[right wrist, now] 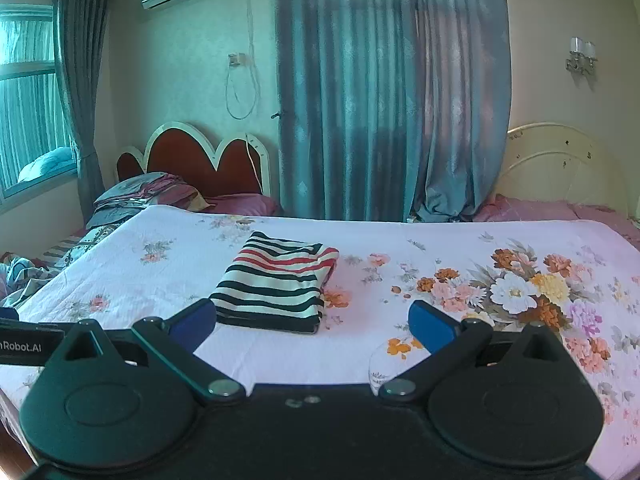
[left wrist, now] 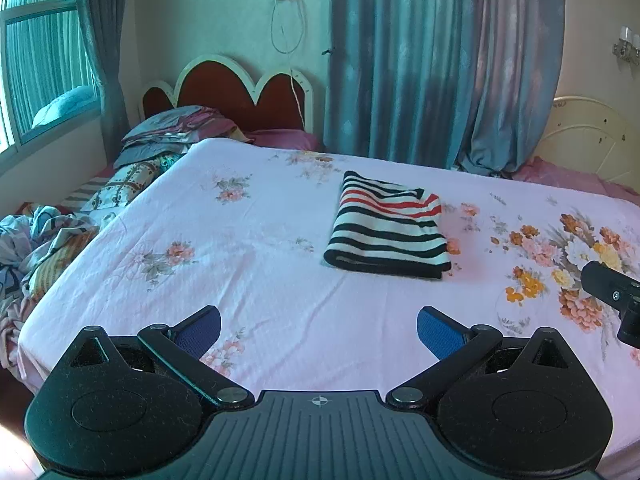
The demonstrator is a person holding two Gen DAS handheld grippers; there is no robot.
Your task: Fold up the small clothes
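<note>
Two spread, empty grippers, left gripper (left wrist: 319,330) and right gripper (right wrist: 310,320), near the folded black-white-red striped knit garment (left wrist: 387,226); careless regrasping risks unfolding it.

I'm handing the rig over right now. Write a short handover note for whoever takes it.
Left gripper: open, empty, above the pink floral bedsheet.
Right gripper: open, empty, above the same sheet.
Black, white and red striped knit garment: folded into a neat rectangle mid-bed, touched by neither gripper.
Done: this piece looks folded.
Left: no other small clothes laid out; the crumpled fabric heap beside the bed may hold more.
</note>
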